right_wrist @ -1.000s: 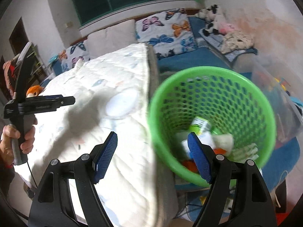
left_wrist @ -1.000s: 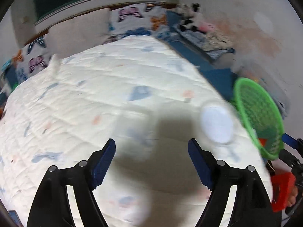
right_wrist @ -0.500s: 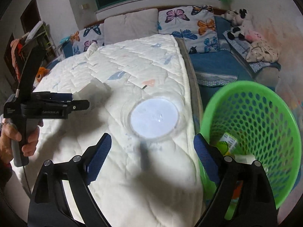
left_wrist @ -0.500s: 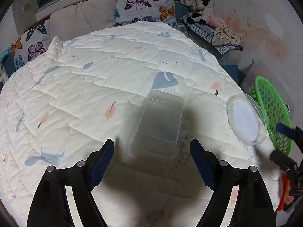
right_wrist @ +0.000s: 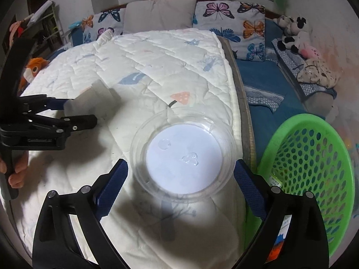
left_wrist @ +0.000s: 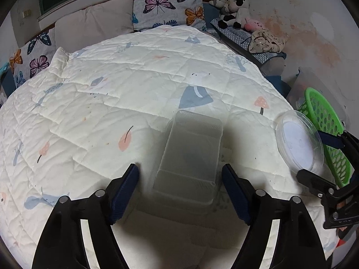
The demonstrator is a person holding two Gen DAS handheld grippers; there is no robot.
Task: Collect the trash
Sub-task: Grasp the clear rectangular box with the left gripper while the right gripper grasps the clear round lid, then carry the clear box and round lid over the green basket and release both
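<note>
On the white quilt (left_wrist: 94,121), two pieces of clear plastic trash lie side by side, each framed by its own tool. Leftmost, the left gripper (left_wrist: 180,187) is spread wide, both pads clear of contact. The rectangular clear container (left_wrist: 190,154) lies directly ahead of it, its near end between the fingertips. The container's long axis runs almost straight away from the gripper, so the jaws bracket its short width; a forward advance followed by closure appears sufficient for a grip across the side walls.

Further right, the round clear lid (right_wrist: 182,154) rests flat near the quilt's right edge. The right gripper (right_wrist: 180,178) is likewise parted, holding nothing, with the lid's near rim between its fingertips. The lid's diameter nearly fills the opening, so centring looks critical before closure.

Rightmost, the green basket (right_wrist: 314,157) stands beside the bed, close to the right gripper and already containing some trash. The right tool is judged nearer to the drop point; the left must cross further.
</note>
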